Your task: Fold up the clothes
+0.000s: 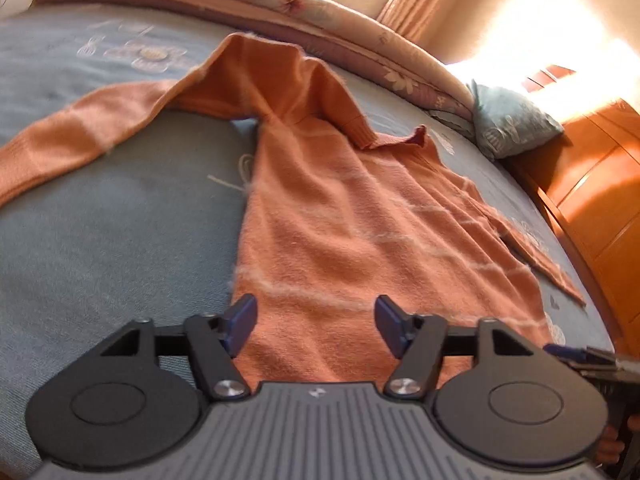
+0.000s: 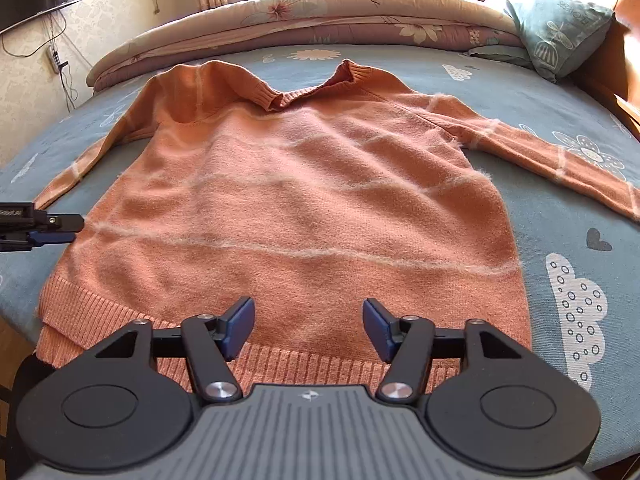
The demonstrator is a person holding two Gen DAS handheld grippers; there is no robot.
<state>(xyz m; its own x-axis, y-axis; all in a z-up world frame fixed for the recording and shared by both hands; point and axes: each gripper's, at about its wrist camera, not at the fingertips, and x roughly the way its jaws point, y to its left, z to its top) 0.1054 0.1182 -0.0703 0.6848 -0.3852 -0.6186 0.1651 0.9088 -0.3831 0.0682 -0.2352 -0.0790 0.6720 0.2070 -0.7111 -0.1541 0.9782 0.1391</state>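
Orange sweater (image 2: 288,200) spread flat mid-frame on the bed (image 2: 560,220), hem at the bottom edge, sleeves out left and right. Plenty of bare sheet either side. Folded quilt (image 2: 300,12) along the top, pillow (image 2: 560,28) upper right. Right gripper (image 2: 308,326) over the hem, jaws wide, nothing between. Left gripper (image 1: 316,326) by the sweater's side edge, jaws wide, empty too.

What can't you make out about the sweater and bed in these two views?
- Sweater hem middle: right wrist view, hidden behind the right gripper.
- Right sleeve cuff: cut off by that view's right edge.
- Pillow lettering: too small.
- Wall beyond the bed: left wrist view, washed out by sunlight.
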